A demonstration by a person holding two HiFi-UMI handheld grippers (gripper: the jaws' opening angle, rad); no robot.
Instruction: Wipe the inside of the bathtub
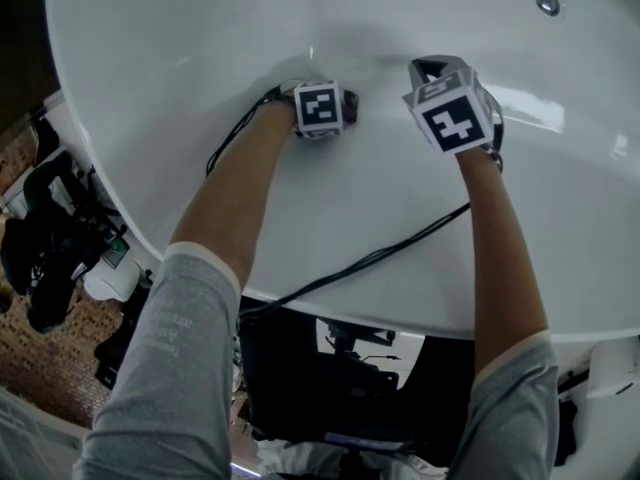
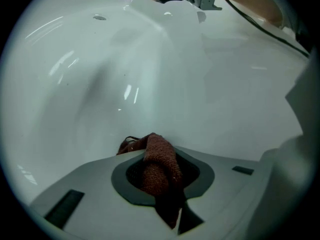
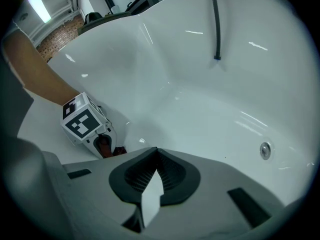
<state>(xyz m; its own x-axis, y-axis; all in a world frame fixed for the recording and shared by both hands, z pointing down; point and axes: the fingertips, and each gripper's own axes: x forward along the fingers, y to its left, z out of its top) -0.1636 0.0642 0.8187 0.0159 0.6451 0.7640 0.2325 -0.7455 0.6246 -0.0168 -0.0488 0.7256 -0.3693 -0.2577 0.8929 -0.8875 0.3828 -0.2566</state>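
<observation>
Bathtub (image 1: 180, 58) wall lies just ahead of the left tool (image 1: 338, 108), which clamps a reddish-brown cloth (image 2: 160, 160); best to keep that cloth pressed flat and overlap the strokes. Right tool (image 3: 152, 184), jaws together and empty, hangs beside it
</observation>
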